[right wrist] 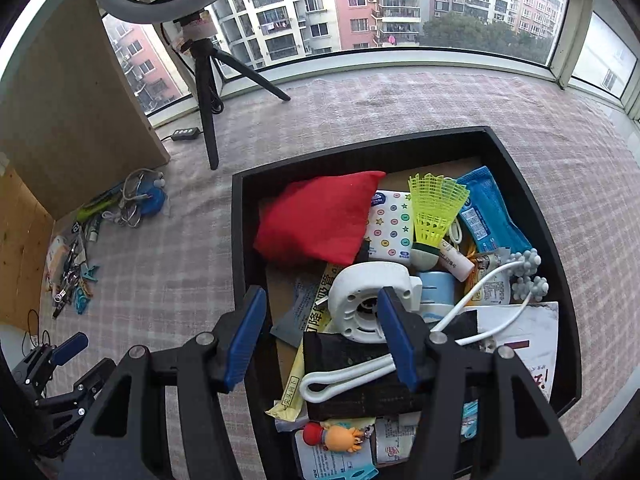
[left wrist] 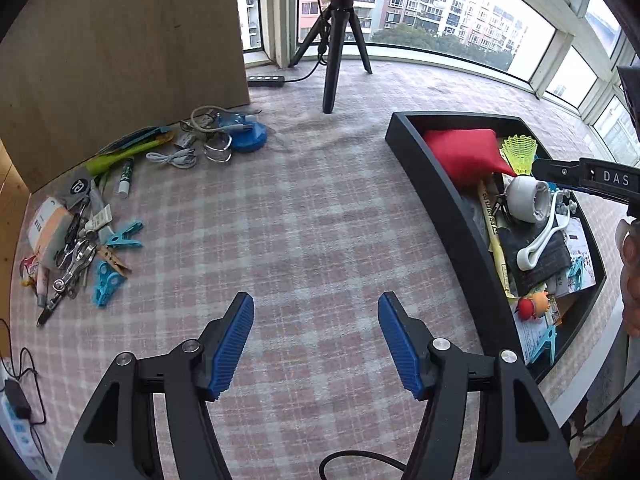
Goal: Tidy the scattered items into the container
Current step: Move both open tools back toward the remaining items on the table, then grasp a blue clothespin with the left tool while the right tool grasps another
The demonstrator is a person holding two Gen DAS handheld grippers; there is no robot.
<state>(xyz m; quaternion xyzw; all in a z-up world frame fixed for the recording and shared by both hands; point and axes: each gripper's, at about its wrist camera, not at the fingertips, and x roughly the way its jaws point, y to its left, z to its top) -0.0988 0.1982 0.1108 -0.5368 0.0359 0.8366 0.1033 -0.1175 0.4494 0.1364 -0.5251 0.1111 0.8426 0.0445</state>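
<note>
Right gripper (right wrist: 322, 334) hangs wide open over the black tray (right wrist: 240, 264), white reel (right wrist: 370, 304) seemingly loose beneath it, so lift straight out while the left gripper (left wrist: 316, 344), spread and empty, heads forward-left for the clips (left wrist: 114, 256).

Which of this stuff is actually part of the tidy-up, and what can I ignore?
Belongs to the job:
black tray, already holding items
loose pile by the board: blue clips, metal pliers, white cable, blue round base
left gripper and right gripper, both open

Just lying about:
tripod
power strip
wooden board
</note>
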